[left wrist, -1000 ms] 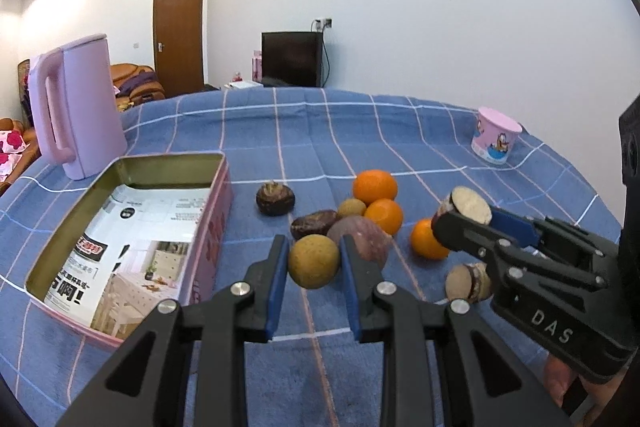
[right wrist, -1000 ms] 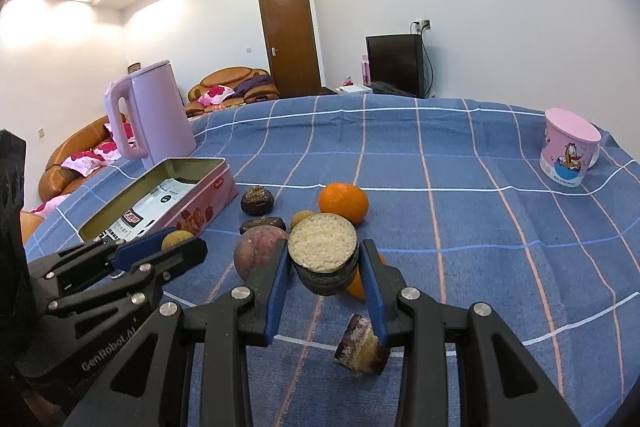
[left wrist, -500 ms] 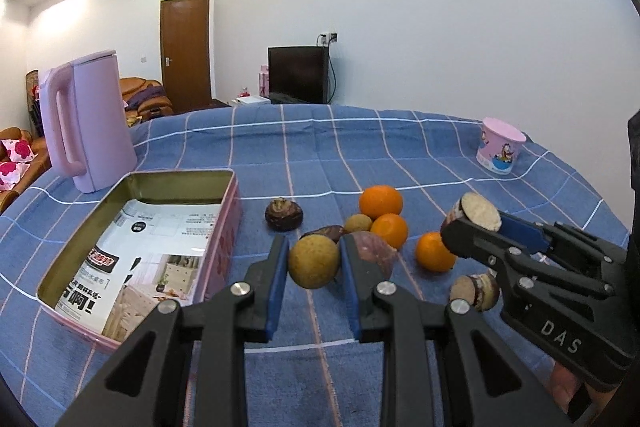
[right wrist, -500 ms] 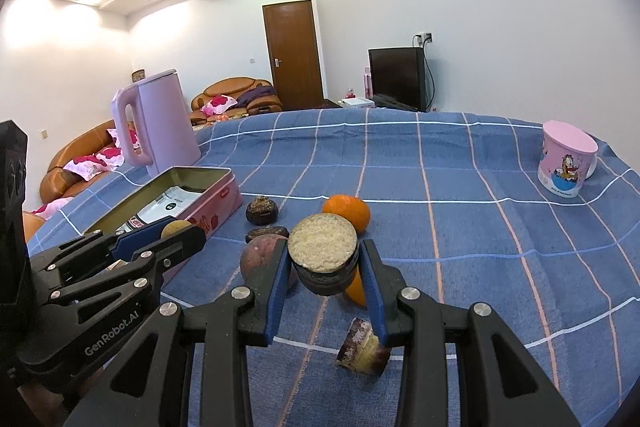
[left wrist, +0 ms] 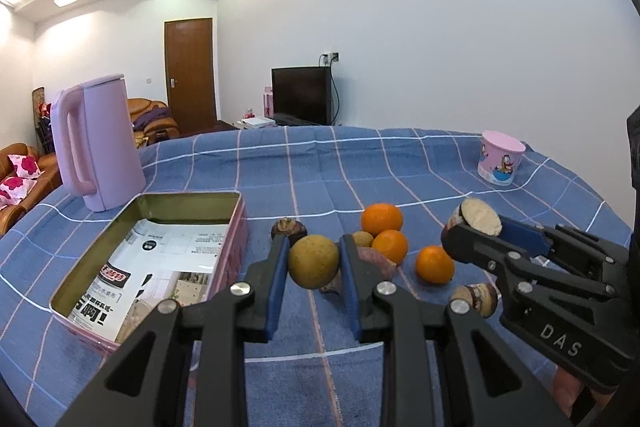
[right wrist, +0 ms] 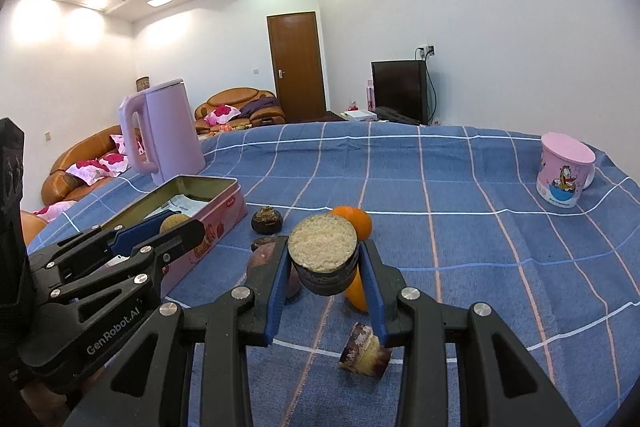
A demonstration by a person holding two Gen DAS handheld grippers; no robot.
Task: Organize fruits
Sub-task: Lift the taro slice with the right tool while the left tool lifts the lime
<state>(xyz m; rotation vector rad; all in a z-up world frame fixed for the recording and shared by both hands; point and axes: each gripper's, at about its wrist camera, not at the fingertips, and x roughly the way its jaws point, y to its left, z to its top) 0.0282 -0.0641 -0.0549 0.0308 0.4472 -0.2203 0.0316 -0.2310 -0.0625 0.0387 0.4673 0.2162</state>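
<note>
Both views have tilted up since a second ago, more ceiling showing; fruit pile unmoved. Left gripper [left wrist: 314, 261] clamped on a round yellow-brown fruit [left wrist: 314, 261], held just right of the open tin [left wrist: 240, 215]. Right gripper [right wrist: 323, 259] clamped on a cut, dark-skinned piece [right wrist: 322, 247], white grainy face up, above the pile. Its fingers [right wrist: 372, 283] hide most of one orange [right wrist: 356, 293]; purple fruit [right wrist: 260, 265] partly blocked. Cut chunk [right wrist: 364, 351] lies on the cloth [right wrist: 480, 227].

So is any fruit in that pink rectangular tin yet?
No: the pink rectangular tin holds only printed paper.
</note>
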